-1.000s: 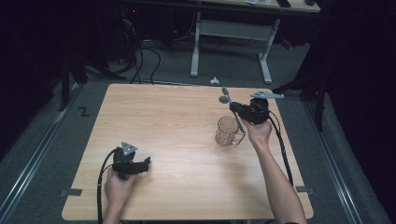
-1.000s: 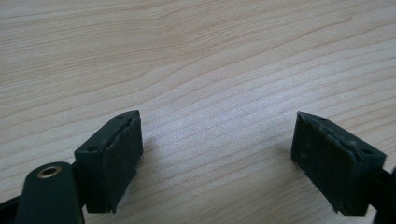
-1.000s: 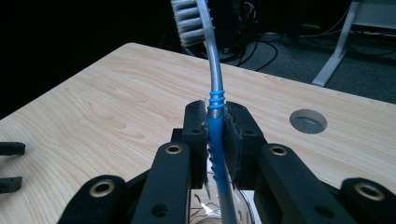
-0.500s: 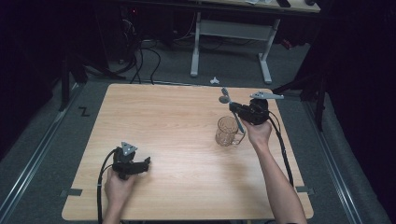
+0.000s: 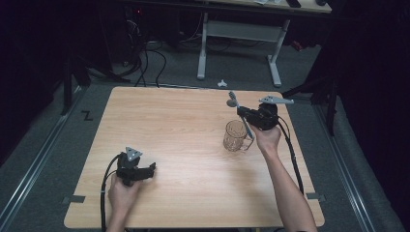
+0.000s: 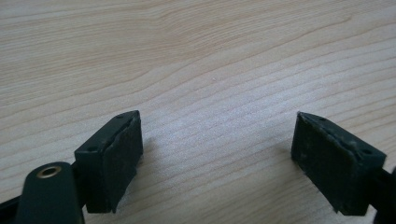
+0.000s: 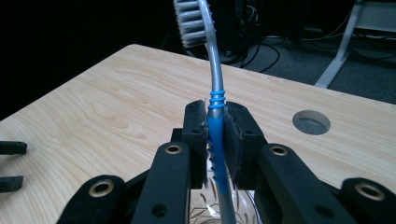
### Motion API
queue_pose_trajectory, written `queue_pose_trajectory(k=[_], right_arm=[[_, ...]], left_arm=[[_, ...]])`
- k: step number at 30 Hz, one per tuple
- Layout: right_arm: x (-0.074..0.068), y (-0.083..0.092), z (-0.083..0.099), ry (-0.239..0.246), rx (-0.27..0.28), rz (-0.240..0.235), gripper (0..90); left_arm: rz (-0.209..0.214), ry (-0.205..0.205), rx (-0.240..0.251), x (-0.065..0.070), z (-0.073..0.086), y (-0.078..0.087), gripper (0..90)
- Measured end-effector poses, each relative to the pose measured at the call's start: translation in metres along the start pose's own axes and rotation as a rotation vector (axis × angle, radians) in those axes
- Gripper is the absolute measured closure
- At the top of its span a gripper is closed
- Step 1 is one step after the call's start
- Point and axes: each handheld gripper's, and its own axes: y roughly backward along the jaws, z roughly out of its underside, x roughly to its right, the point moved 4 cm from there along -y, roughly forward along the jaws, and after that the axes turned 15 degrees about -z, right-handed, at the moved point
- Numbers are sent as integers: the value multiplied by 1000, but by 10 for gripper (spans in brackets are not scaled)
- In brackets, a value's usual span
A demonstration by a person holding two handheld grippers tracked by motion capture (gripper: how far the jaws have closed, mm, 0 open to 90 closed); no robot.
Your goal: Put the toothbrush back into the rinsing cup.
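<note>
Broadly, your wooden table [image 5: 183, 125] carries a glass mug [image 5: 236, 136] near its right side. Your right gripper [image 7: 215, 140], jaws clamped on a blue toothbrush [image 7: 212, 100], holds it handle-down above the mug, probably for insertion. Your left gripper [image 6: 217, 154] rests idle, jaws apart.

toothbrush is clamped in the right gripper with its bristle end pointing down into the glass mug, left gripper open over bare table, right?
Not quite: the toothbrush has its bristle end up, away from the glass mug, as the right gripper view shows. The right gripper does clamp it, and the left gripper is open over the table.
</note>
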Motion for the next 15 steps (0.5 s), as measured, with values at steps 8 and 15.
queue_pose_trajectory(k=[8,15], right_arm=[[0,5,1,4,10,4,794],[-1,5,2,11,56,-12,795]], left_arm=[[0,1,0,0,0,0,172],[0,-2,-1,0,0,0,172]])
